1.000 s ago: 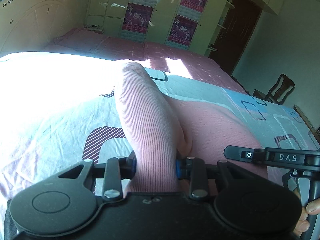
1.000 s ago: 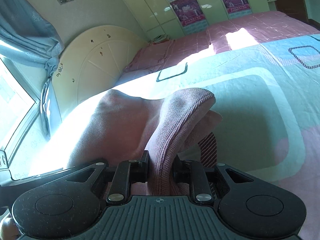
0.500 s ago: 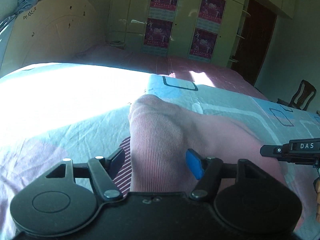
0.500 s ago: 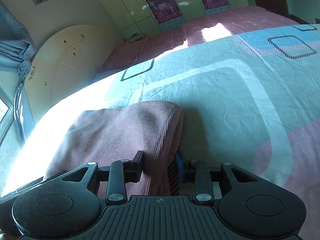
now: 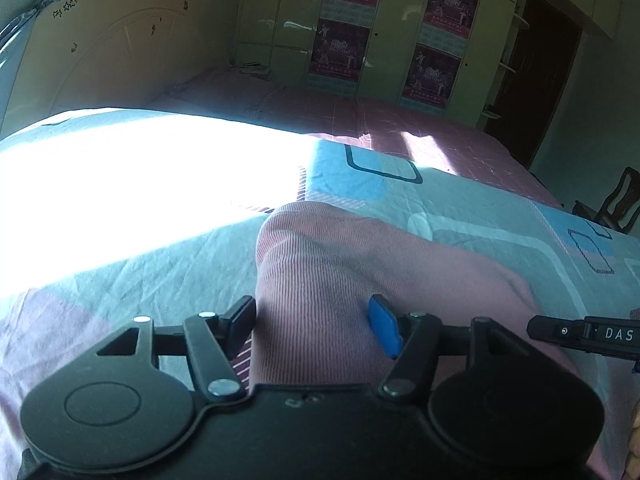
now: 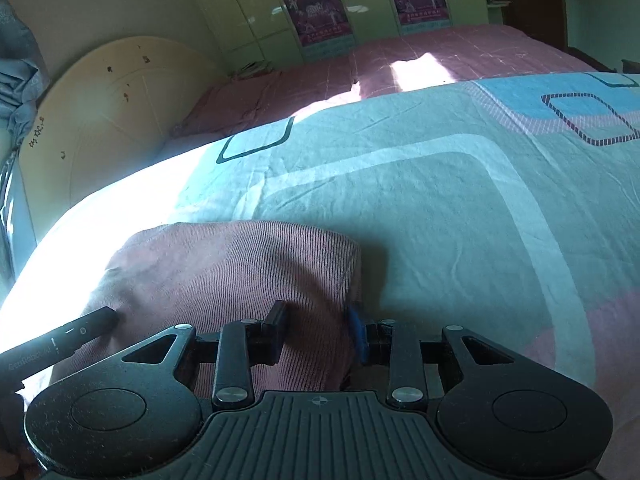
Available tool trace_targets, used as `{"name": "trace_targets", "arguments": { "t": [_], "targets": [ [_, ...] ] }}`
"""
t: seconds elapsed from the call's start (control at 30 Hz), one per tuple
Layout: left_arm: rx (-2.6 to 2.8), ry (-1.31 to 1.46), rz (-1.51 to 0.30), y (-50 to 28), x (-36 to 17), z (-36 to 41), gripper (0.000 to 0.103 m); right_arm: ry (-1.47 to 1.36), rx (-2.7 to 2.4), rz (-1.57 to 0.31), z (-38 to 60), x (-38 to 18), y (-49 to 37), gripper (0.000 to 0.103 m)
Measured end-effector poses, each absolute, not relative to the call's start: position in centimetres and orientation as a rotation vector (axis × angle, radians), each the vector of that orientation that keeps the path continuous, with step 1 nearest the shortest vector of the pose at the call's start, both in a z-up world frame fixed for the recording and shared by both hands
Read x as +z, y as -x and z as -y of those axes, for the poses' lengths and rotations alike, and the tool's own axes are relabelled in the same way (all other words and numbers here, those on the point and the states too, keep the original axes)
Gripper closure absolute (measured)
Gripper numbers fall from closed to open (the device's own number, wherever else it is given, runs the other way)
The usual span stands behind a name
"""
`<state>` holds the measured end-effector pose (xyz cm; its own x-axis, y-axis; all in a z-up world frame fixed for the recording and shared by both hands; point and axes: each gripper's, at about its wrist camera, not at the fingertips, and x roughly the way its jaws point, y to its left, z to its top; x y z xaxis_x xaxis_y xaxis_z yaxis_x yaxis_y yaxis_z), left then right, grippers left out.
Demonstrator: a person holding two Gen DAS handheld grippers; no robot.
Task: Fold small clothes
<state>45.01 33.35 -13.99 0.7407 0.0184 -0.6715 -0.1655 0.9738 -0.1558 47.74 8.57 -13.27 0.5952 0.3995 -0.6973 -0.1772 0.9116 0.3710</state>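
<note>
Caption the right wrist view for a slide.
Right claw open over the folded pink garment lying on the patterned bedsheet.

"DAS" in white letters on the black right gripper body poking in at the left wrist view's right edge; faint greyish lettering on the left gripper in the right wrist view, unreadable; wardrobe posters show "2010", rest too blurred

pink ribbed garment, folded, flat on bedspread
</note>
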Motion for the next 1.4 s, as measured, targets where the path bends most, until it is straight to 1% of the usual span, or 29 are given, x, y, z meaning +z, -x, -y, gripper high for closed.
{"name": "trace_targets", "arguments": {
  "t": [0.2,0.33,0.43,0.53,0.63,0.67,0.73,0.87,0.97,1.07,1.13,1.2,1.23,1.3,1.4],
  "targets": [
    [0.086,0.207,-0.749,-40.5,-12.8,-33.0,0.044,-0.254,0.422,-0.804,-8.1,-9.6,-43.2,0.071],
    [0.076,0.165,-0.768,-37.3,-12.8,-31.8,0.044,-0.19,0.468,-0.8,-9.3,-9.1,-39.6,0.071],
    [0.086,0.134,-0.77,-35.3,-12.9,-31.1,0.044,-0.154,0.475,-0.816,-9.9,-10.1,-37.3,0.071],
    [0.08,0.177,-0.81,-34.2,-13.6,-31.2,0.044,-0.089,0.449,-0.833,-10.3,-11.5,-36.0,0.071],
    [0.091,0.142,-0.817,-34.0,-14.6,-31.1,0.042,0.039,0.358,-0.855,-10.7,-13.6,-36.0,0.071],
    [0.09,0.147,-0.826,-34.2,-14.8,-31.3,0.042,0.028,0.342,-0.89,-10.4,-14.7,-36.4,0.071],
    [0.089,0.161,-0.837,-34.2,-15.1,-31.6,0.041,-0.043,0.323,-0.907,-9.6,-14.9,-36.4,0.071],
    [0.075,0.148,-0.83,-33.8,-14.4,-31.4,0.043,-0.041,0.305,-0.856,-9.5,-13.6,-35.0,0.071],
    [0.074,0.131,-0.837,-33.6,-14.9,-31.2,0.042,-0.043,0.261,-0.918,-9.5,-15.2,-35.6,0.071],
    [0.073,0.134,-0.835,-33.5,-14.9,-31.3,0.04,-0.105,0.245,-0.933,-8.9,-14.9,-35.6,0.071],
    [0.069,0.135,-0.838,-33.4,-14.7,-31.3,0.037,-0.106,0.248,-0.924,-9.0,-14.5,-35.2,0.071],
    [0.073,0.131,-0.834,-33.2,-14.3,-31.3,0.024,-0.139,0.256,-0.92,-8.9,-14.0,-34.7,0.071],
    [0.076,0.127,-0.831,-33.0,-14.1,-31.2,0.021,-0.155,0.252,-0.912,-8.9,-13.8,-34.4,0.071],
    [0.076,0.117,-0.828,-32.6,-13.8,-31.0,0.011,-0.147,0.238,-0.903,-9.2,-13.7,-33.9,0.071],
    [0.07,0.095,-0.836,-32.3,-13.5,-30.5,0.003,-0.124,0.223,-0.937,-9.6,-14.4,-34.0,0.071]
  ]
}}
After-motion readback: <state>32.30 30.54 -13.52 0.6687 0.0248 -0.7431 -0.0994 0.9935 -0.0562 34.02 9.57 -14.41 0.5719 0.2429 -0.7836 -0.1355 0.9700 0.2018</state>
